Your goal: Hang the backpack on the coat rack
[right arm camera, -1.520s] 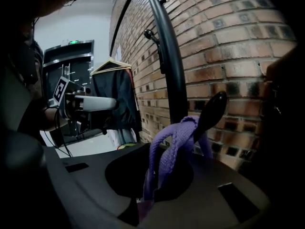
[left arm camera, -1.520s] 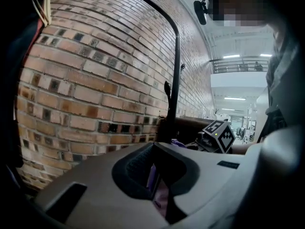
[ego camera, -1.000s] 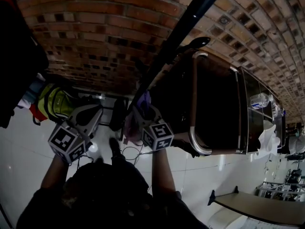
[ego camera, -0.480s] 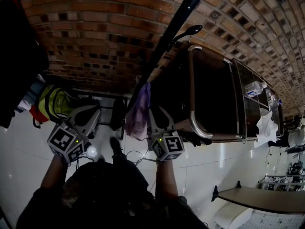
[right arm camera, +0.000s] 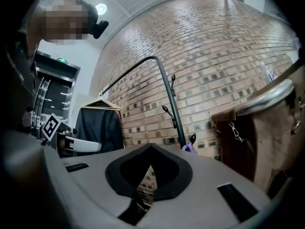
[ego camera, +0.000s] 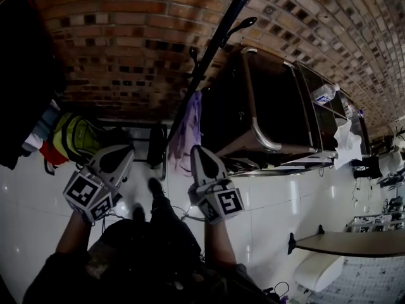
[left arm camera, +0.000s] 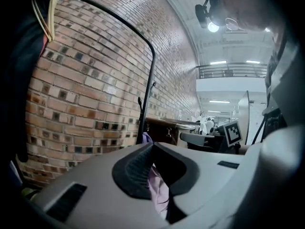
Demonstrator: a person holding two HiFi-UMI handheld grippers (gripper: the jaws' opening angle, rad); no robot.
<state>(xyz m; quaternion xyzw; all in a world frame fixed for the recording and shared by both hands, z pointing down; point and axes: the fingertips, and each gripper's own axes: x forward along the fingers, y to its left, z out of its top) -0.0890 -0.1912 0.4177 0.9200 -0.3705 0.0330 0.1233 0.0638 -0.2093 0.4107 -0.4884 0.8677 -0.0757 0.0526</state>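
Where brick wall (ego camera: 126, 43) meets floor (ego camera: 272, 201), rack (ego camera: 218, 40) stands.

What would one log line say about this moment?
purple backpack: hanging on coat rack | left gripper: shut, empty | right gripper: shut, empty | both apart from backpack

2 grippers (ego camera: 122, 152) (ego camera: 197, 152) | 1 coat rack (ego camera: 215, 46) | 1 backpack (ego camera: 188, 132) | 1 bottle (ego camera: 326, 94) | 1 green bag (ego camera: 76, 135)
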